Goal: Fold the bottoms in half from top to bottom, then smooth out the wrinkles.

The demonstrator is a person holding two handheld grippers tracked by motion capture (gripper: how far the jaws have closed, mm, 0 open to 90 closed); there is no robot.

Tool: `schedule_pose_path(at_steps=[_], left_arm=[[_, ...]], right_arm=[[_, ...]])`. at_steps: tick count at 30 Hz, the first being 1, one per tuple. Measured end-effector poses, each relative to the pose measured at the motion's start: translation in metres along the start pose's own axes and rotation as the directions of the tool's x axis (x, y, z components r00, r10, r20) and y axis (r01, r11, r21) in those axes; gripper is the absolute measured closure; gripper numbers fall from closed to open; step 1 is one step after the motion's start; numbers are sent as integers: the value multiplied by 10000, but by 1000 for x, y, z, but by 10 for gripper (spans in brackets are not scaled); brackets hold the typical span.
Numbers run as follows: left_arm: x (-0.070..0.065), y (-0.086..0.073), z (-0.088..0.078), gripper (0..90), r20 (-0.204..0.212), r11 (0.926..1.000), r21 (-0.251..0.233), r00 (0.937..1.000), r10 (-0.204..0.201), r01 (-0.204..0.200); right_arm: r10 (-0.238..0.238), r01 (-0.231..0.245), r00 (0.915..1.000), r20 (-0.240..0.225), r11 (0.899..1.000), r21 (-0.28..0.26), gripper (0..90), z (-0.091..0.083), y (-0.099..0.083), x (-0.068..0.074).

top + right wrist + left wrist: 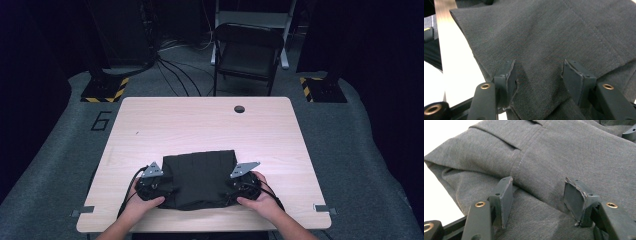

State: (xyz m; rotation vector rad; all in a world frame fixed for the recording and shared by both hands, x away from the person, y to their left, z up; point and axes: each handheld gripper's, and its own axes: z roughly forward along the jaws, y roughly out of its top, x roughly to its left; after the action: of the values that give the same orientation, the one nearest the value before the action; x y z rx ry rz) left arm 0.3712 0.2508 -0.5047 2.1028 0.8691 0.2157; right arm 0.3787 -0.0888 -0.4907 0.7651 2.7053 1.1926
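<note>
A dark grey folded garment (200,177) lies flat near the front edge of the wooden table (200,125). My left gripper (169,186) sits at the garment's left edge, held by a hand. In the left gripper view the jaws of this gripper (539,187) stand apart over the cloth (564,152), beside a stitched seam, and pinch nothing. My right gripper (231,187) sits at the garment's right edge. In the right gripper view its jaws (537,68) are apart, with a low ridge of cloth (536,32) between them and the pads not pressing on it.
A round cable hole (239,108) is at the table's far side. A dark folding chair (248,50) stands behind the table. Stands with yellow-and-black striped bases (105,89) flank it on the grey floor. Cables run across the floor at the back.
</note>
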Motion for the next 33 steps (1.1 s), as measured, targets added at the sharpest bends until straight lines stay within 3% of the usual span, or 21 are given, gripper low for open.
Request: schedule_pose_path(at_steps=[3, 7, 17, 20, 28, 33], left_arm=[[2, -1, 2, 406, -28, 9999, 29, 9999, -122, 122], [5, -1, 4, 407, -93, 9998, 31, 9998, -196, 196], [11, 0, 10, 407, -316, 9999, 73, 9994, -136, 139], [13, 1, 12, 410, -325, 9994, -40, 9989, -348, 347], [18, 5, 15, 413, -404, 9998, 18, 9990, -189, 190], [22, 7, 17, 420, -445, 9996, -36, 9986, -297, 296]], right_arm=[[-199, 198, 9998, 44, 9997, 132, 435, 2, -3, -1], [23, -23, 9999, 115, 10000, 30, 426, 3, -5, -1], [29, -29, 9997, 232, 10000, -1, 406, 4, -9, -1], [144, -142, 9995, 289, 9999, -71, 399, 4, -10, -1], [302, -293, 9984, 474, 9994, -189, 394, 5, -11, 2], [425, -409, 9975, 561, 9987, -300, 392, 6, -12, 4]])
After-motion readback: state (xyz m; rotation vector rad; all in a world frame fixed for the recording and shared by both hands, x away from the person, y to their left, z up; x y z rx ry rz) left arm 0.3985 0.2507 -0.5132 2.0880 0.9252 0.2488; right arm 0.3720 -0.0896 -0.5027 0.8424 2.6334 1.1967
